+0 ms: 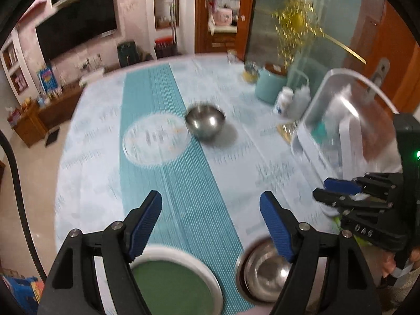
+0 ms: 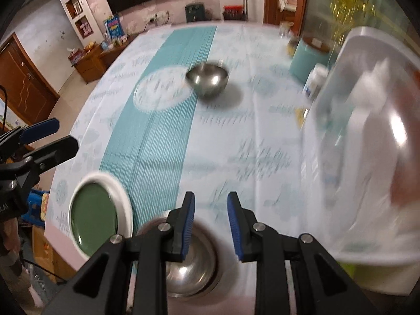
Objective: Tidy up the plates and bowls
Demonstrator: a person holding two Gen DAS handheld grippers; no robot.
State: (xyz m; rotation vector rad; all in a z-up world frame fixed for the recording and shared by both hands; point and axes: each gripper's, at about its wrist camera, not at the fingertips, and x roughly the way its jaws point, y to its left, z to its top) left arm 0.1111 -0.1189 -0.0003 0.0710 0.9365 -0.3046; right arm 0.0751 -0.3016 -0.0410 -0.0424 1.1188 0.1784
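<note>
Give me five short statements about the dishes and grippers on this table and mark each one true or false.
1. The round green plate with a white rim lies on the table near its front edge. True.
2. The far steel bowl is held by a gripper. False: it stands alone on the table.
3. The left gripper has open, empty jaws. True.
4. The clear glass plate is stacked on the green plate. False: it lies apart, beside the far steel bowl.
5. The near steel bowl sits below the right gripper. True.
</note>
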